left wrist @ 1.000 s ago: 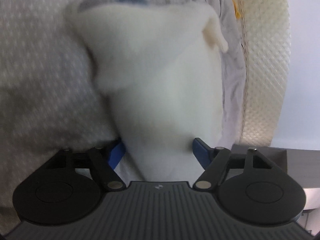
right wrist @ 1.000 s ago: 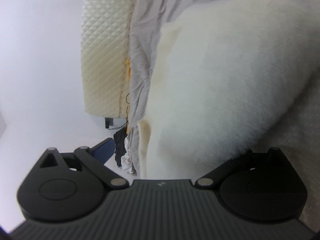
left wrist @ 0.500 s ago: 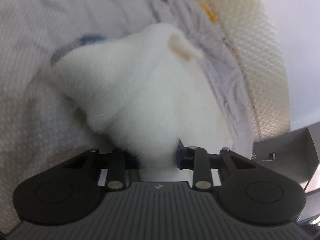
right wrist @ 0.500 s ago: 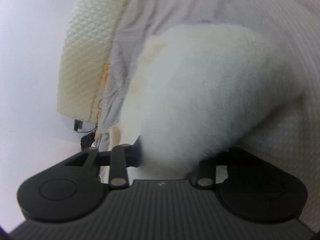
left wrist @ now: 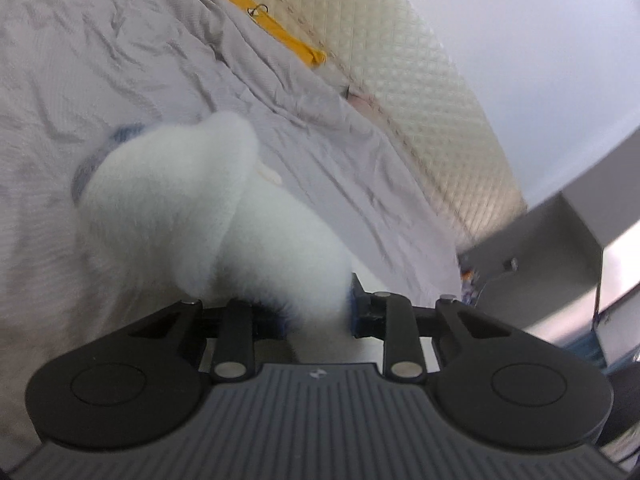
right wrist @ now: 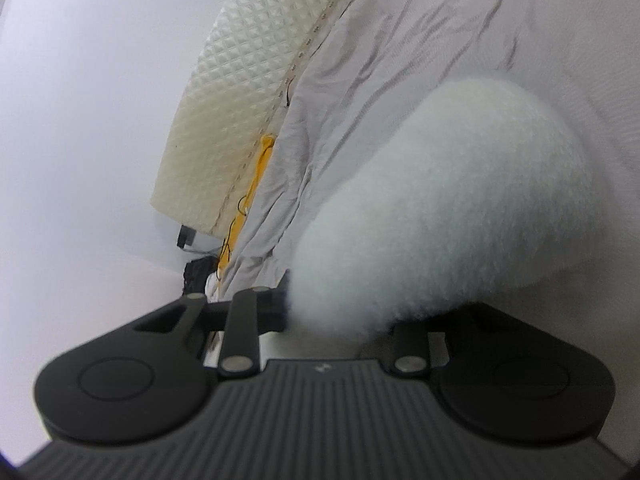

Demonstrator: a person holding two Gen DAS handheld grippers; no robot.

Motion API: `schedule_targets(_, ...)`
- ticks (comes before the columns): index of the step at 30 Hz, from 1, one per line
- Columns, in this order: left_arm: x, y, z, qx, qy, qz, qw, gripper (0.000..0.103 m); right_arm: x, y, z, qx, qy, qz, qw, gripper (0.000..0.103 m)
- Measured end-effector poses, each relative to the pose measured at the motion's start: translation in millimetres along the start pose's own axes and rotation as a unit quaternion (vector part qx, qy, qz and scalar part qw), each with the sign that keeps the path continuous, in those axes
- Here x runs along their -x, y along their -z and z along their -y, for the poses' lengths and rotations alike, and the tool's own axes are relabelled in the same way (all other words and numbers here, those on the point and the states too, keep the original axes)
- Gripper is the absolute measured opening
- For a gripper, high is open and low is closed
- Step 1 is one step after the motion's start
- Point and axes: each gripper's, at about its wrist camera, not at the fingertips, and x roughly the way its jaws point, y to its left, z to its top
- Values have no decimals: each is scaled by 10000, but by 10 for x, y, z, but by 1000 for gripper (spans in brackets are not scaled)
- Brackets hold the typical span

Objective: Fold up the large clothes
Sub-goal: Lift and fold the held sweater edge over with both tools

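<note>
Clamping a bunched edge of the white fleece garment (left wrist: 208, 216), the left gripper (left wrist: 316, 312) has just drawn its jaws in on the pile, and the fabric fills the gap between its blue pads. The right gripper (right wrist: 340, 312) has likewise just been closing and holds another handful of the same garment (right wrist: 460, 208), its jaws pressed into the fluff, though the right-hand pad is hidden behind the cloth. From each grip the fleece runs forward and away from the jaws, hanging down toward the bed's wrinkled grey sheet (left wrist: 100, 60), so its long axis appears to stretch between the two grippers, with neither hand clearly nearer to the bulk. A blue trim (left wrist: 120, 136) shows at the garment's far end in the left view. Beyond, the sheet reaches the bed's edge, where a yellow strip (left wrist: 280, 36) and the quilted cream mattress (left wrist: 400, 64) run along. Lifting both grips evenly would probably let the garment hang straight before folding.
</note>
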Motion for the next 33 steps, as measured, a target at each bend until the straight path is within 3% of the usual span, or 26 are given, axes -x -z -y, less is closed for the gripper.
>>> schedule_targets(7,526,82,135,-249,-155,-547,9981,31,431,127,-26,140,78,-162,9997,38)
schedule_targets(12,449,135,15,-93,-81,-776,9969,32,464,142,150,-62,127,-405,9991,38)
schedule_targets(14,359,80,-6,36,-19,-833,9965,34,405,78,187,-284,152,-473,9984,39)
schedule_targets(17,269,-34,13,179,22,-820,9965,37,341,-25,126,-448,68,-522,9976,49)
schedule_targets(19,177,-129,71,228,33,-789,9966,39,281,-111,47,-408,-92,-554,9976,70)
schedule_targets(21,68,-223,101,322,57,-763,9965,44,171,-205,-30,-374,-222,-577,9974,79)
schedule_targets(27,-434,-502,130,701,1,-735,9948,54,-361,-511,29,-645,-102,-555,9963,79)
schedule_targets(33,-1095,-667,139,361,-223,-676,9968,55,-928,-735,225,-576,180,-598,9964,75)
